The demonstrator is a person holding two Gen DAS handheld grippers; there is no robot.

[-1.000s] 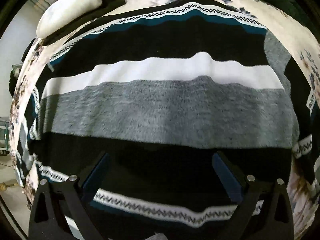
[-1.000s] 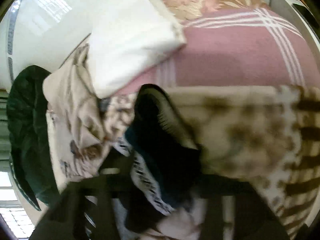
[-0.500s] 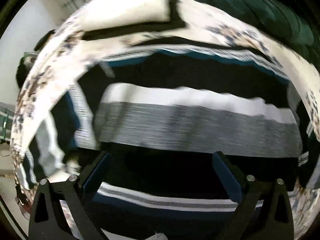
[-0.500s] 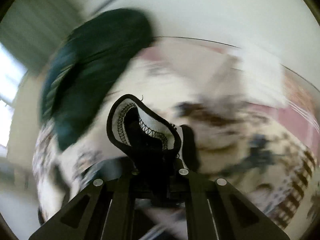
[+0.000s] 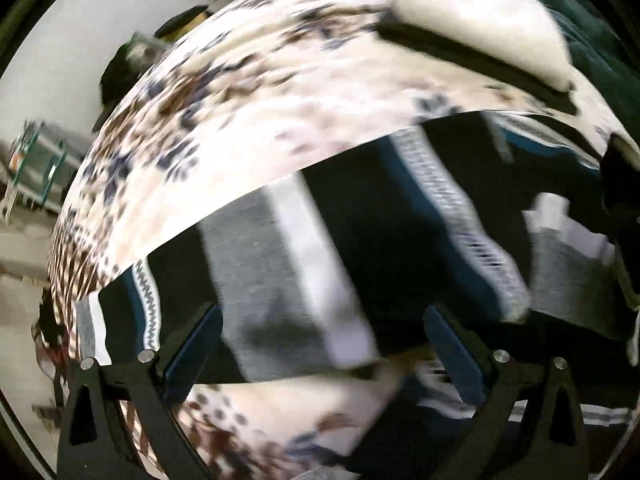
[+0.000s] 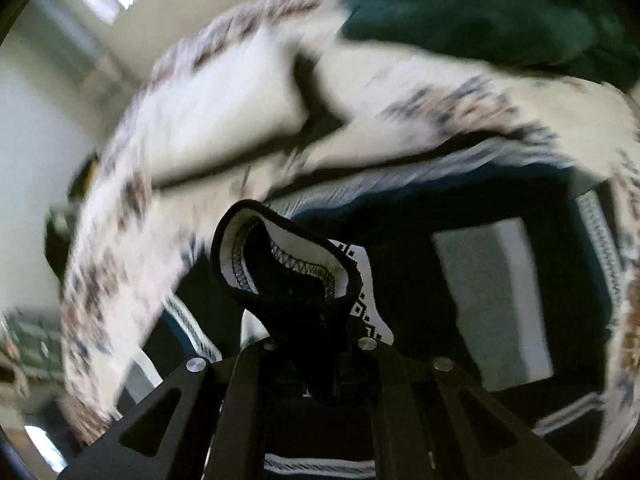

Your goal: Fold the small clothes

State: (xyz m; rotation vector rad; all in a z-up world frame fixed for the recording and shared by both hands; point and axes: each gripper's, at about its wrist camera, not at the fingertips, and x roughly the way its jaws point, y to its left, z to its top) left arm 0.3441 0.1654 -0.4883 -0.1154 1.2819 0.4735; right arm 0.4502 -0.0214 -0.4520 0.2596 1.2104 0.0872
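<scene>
A striped sweater (image 5: 360, 240) in black, grey, white and teal lies spread on a floral bedspread (image 5: 260, 92). In the left wrist view my left gripper (image 5: 320, 344) hangs over it, jaws wide apart, with nothing between the blue pads. In the right wrist view my right gripper (image 6: 316, 344) is shut on a black-edged cuff (image 6: 280, 264) of the sweater, which loops up out of the fingers. The sweater's body (image 6: 492, 292) lies below and to the right of it. Both views are blurred.
A folded white garment (image 5: 480, 20) on a dark one lies at the far side of the bed, also as the white garment (image 6: 224, 108). A dark green blanket (image 6: 480, 12) is heaped beyond it. The bed's edge and floor show at the left (image 5: 24, 200).
Both views have swung fast. The left gripper has slid sideways over the sweater, whose stripes now run steeply. The right gripper has rolled and carried the pinched cuff over the sweater's body.
</scene>
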